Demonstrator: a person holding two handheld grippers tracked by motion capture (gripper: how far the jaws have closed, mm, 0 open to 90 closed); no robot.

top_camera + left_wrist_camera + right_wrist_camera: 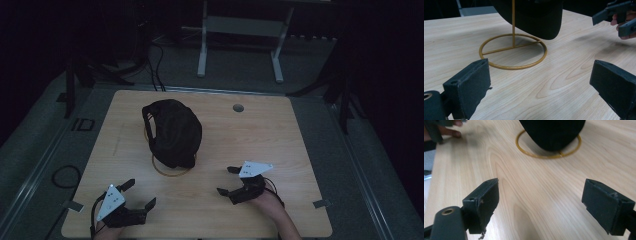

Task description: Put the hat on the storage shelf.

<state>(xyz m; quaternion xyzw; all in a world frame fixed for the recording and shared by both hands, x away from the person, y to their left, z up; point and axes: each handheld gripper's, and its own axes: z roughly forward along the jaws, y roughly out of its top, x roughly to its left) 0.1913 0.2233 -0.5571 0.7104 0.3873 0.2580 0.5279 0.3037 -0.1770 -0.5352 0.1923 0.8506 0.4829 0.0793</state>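
Approach was the step in hand, by my reading: a black cap [172, 131] hung on a gold wire stand [171, 171] near the middle of the surface [260, 130], and both tools sat short of it at the near edge, facing it. The cap draped over the stand's upright post, its lower edge hanging above the ring base without touching the wood, as the left gripper view showed [537, 17].

The left hand-held gripper [138, 193] stood with its jaws spread wide and nothing between them, low over the wood at the near left corner. The right hand-held gripper [226, 180] was likewise spread wide and empty, just right of the ring base and a little nearer to it than the left. In the right gripper view the cap [552, 132] and the ring [548, 155] lay straight ahead between the jaws.

Neither tool touched cap or stand. The next move probably called for one gripper to travel forward and rise toward the cap's hanging edge, closing on the fabric, then lifting clear of the post. The stand looked light and thin, so the other gripper might have needed to steady the ring base against tipping.
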